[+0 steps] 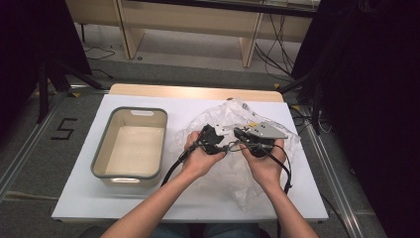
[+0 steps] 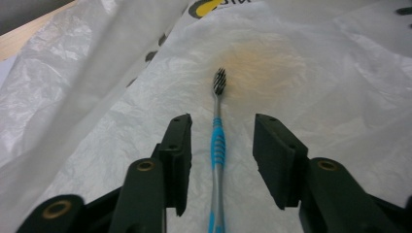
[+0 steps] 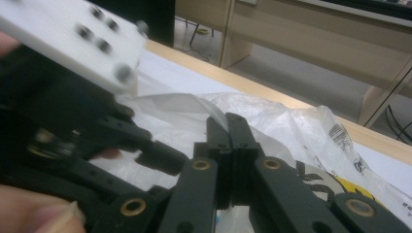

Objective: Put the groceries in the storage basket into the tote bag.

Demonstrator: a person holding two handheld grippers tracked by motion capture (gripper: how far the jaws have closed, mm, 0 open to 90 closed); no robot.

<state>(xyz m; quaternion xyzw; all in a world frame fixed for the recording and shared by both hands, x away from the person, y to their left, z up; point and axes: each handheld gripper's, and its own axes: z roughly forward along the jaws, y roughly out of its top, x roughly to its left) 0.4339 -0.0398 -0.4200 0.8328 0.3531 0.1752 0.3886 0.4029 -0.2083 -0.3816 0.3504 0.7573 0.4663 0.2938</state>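
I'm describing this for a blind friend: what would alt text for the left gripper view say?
A toothbrush with a blue and silver handle and dark bristles lies on a crinkled white plastic bag, between the two black jaws of the open left claw, which do not touch it.

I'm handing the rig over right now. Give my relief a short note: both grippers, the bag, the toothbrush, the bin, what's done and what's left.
Left gripper: jaws open, toothbrush lying between them on the plastic bag, pads clear of it.
Right gripper: shut on the bag's edge, holding it up.
Bin: left of the bag on the table, nothing in it.
Done: bag held open, toothbrush within reach.
Left: probably grip the toothbrush, draw it out and put it in the bin.
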